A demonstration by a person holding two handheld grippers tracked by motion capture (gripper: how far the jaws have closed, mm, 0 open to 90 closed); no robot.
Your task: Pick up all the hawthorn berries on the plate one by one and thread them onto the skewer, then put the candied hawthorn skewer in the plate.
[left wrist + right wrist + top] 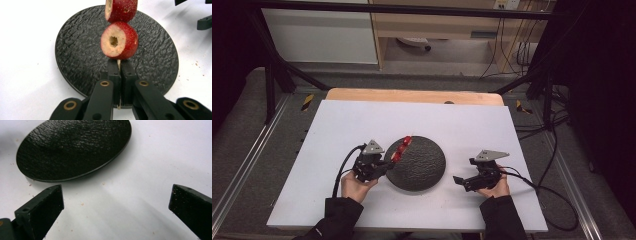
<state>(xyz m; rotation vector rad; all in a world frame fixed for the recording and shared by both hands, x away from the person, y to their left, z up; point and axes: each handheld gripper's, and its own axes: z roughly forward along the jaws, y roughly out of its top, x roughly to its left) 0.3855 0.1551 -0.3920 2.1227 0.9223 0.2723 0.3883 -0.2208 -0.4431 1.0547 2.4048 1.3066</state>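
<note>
lab — black frame (272, 75) | trailing cables (512, 45) | white board (362, 125)

Red fruit skewer (119, 40), black pebbled plate (75, 50), white table (352, 125).

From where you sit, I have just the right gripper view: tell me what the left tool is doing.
Observer: The left tool is shut on a skewer of red fruit.
Operator: Say where it hangs.
Observer: Over the black plate's left edge, fruit off the surface.
Operator: Describe the fruit.
Observer: The nearest piece is cored, pale inside, with a hole through it.
</note>
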